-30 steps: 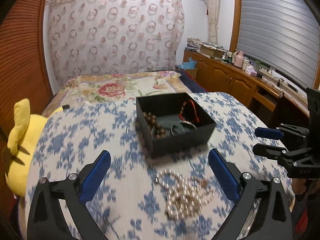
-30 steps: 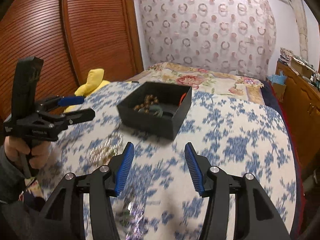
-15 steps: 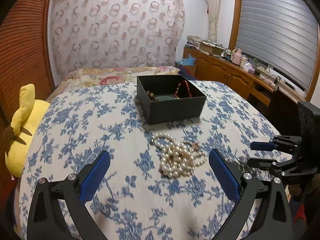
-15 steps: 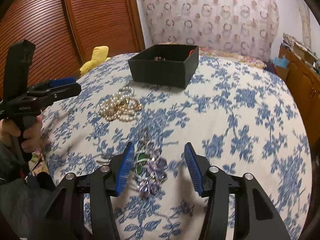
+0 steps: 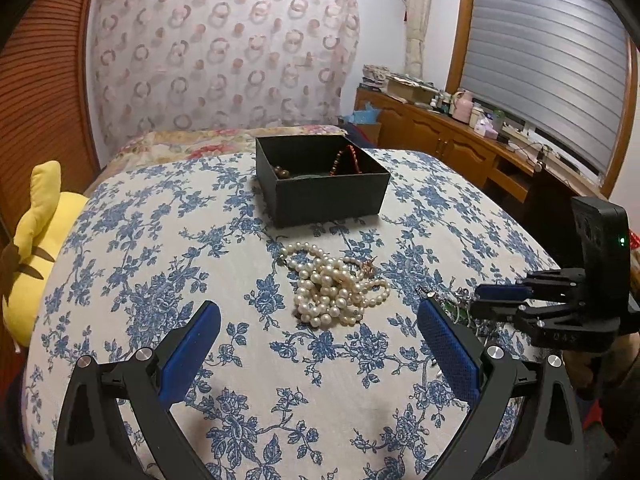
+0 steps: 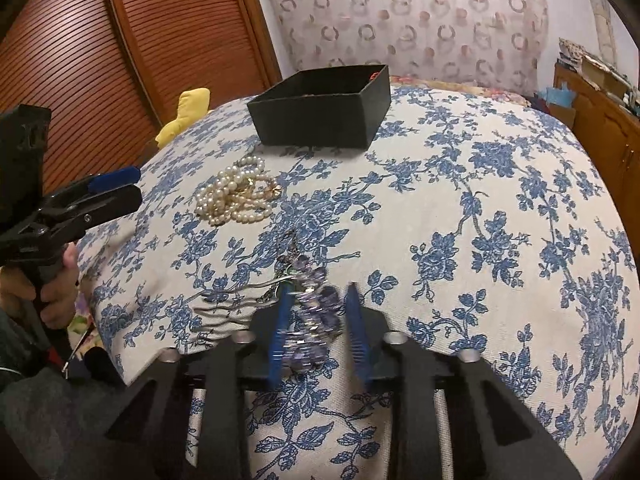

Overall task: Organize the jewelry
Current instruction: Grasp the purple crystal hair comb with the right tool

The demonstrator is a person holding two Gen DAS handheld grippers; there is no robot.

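The left wrist view looks from low over the near edge of the bed (image 5: 132,248), forward between its own wide-set tongs (image 5: 320,336) toward the black box (image 5: 320,188) at frame centre and the patterned curtain (image 5: 224,52) behind. The right wrist view sits nearer the bedcover, facing the same box (image 6: 320,116) in its upper middle, with shutter doors (image 6: 120,40) at upper left. Both share the box, the pearl necklace (image 5: 332,288) (image 6: 236,196) and each other's tongs (image 5: 500,300) (image 6: 116,188) at a frame edge.
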